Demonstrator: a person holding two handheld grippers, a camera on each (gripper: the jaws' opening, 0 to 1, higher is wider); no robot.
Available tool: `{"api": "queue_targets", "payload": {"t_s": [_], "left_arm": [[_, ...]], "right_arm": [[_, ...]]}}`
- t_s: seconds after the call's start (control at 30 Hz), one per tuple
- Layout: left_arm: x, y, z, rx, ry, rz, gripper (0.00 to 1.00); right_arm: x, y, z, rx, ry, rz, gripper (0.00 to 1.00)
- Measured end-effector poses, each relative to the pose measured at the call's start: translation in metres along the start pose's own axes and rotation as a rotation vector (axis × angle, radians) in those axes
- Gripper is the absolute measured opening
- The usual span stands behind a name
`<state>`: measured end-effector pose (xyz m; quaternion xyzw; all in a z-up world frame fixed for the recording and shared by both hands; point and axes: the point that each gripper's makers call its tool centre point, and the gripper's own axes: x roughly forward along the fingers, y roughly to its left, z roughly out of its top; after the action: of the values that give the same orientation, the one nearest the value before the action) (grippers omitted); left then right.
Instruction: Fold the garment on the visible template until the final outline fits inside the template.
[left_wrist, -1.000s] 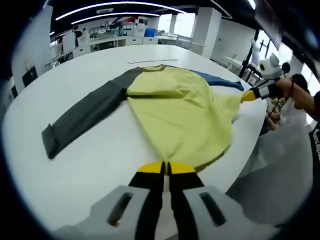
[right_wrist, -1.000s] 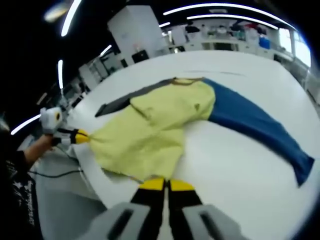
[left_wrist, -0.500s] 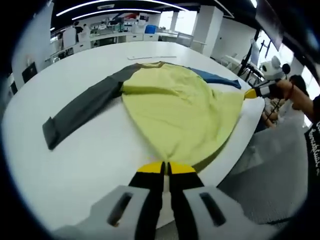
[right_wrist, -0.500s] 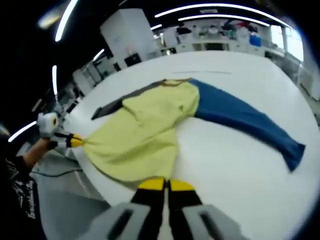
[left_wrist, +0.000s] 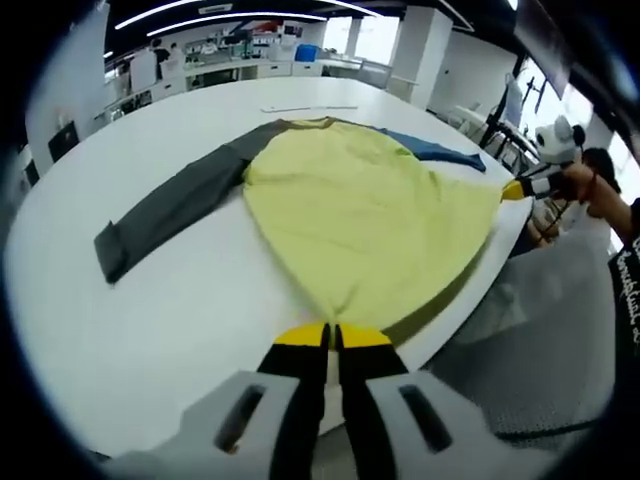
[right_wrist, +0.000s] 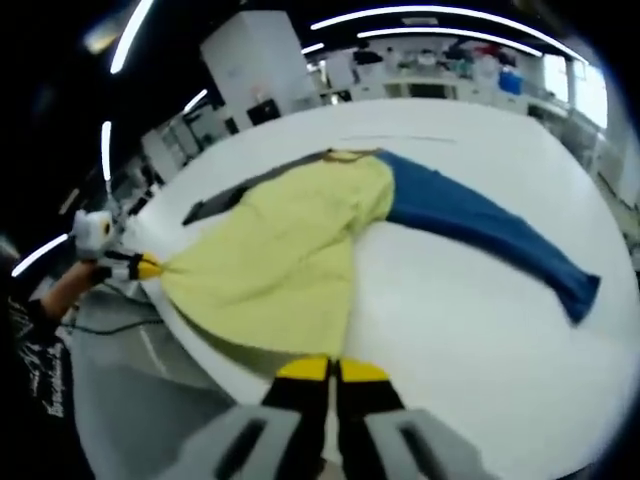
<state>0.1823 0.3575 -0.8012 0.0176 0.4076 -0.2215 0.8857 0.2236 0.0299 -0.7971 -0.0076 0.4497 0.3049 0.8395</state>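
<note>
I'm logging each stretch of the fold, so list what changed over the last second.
The yellow body of the garment was pulled flatter and wider toward the table edge, losing its wrinkles. Both hand-held grippers, left and right, stay shut on its hem corners. The grey sleeve and blue sleeve remain spread out.

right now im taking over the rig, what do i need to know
Left tool: shut on the yellow shirt's hem at the table's near edge.
Right tool: shut on the hem's other corner.
The shirt lies flat, face down, body stretched between both tools; grey sleeve and blue sleeve are spread out sideways.
Done: garment spread out.
Left: every fold. I cannot make out a template outline.
</note>
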Motion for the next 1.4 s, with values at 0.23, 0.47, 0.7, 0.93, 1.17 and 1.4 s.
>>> {"api": "queue_targets", "payload": {"t_s": [0.23,0.47,0.7,0.93,1.17,1.4], "left_arm": [[-0.002,0.003,-0.007,0.029,0.034,0.019,0.0],[0.001,0.004,-0.017,0.053,0.088,0.028,0.0],[0.003,0.006,-0.028,0.055,0.128,0.034,0.0],[0.004,0.007,-0.033,0.045,0.143,0.042,0.0],[0.005,0.01,-0.036,0.048,0.159,0.06,0.0],[0.0,0.017,-0.034,0.047,0.135,0.081,0.04]], "right_arm": [[0.0,0.005,-0.013,-0.037,0.032,-0.004,0.0],[0.004,0.01,-0.028,-0.036,0.049,-0.009,0.0],[0.008,0.005,-0.034,-0.007,0.051,-0.011,0.0],[0.012,0.005,-0.038,-0.003,0.045,-0.001,0.0],[0.011,0.009,-0.043,0.009,0.057,0.019,0.0],[0.004,0.005,-0.047,-0.001,0.076,0.007,0.1]]}}
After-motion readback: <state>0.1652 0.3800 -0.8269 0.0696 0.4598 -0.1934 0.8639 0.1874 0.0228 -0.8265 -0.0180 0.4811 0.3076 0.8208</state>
